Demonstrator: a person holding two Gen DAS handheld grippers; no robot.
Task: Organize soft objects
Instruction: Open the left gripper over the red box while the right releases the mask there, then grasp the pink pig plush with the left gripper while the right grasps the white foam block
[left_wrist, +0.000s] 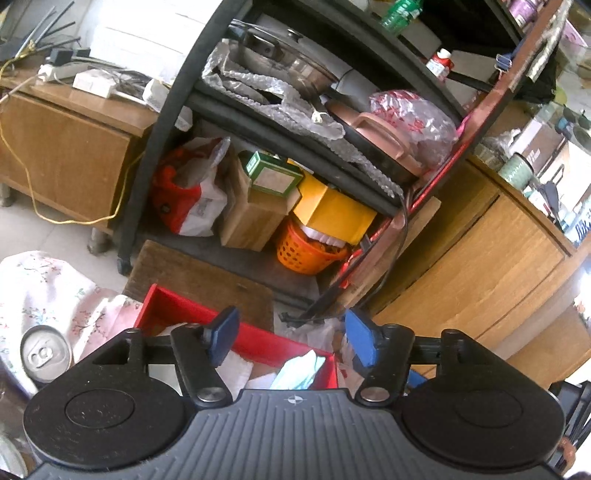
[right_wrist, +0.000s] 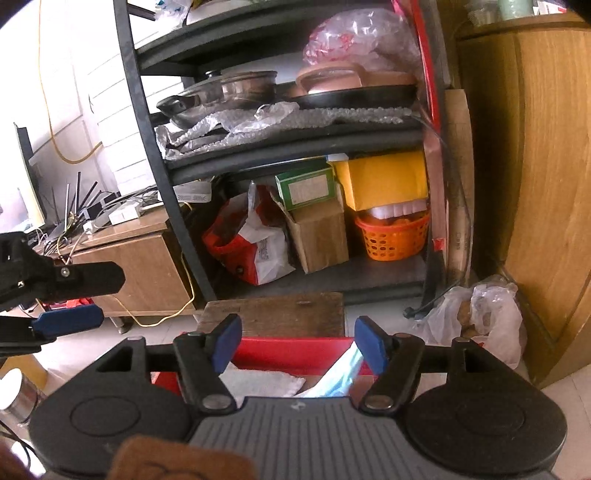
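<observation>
I hold both grippers over the red box (right_wrist: 295, 352), jaws spread on the left gripper (left_wrist: 291, 334) and right gripper (right_wrist: 297, 345), gripping nothing; a light-blue cloth (right_wrist: 341, 374) and white towel (right_wrist: 258, 382) lie inside the box.

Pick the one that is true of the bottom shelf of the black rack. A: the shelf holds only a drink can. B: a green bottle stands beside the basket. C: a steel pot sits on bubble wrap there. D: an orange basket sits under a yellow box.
D: in the right wrist view the orange basket stands on the bottom shelf with the yellow box resting right on top of it.
</observation>
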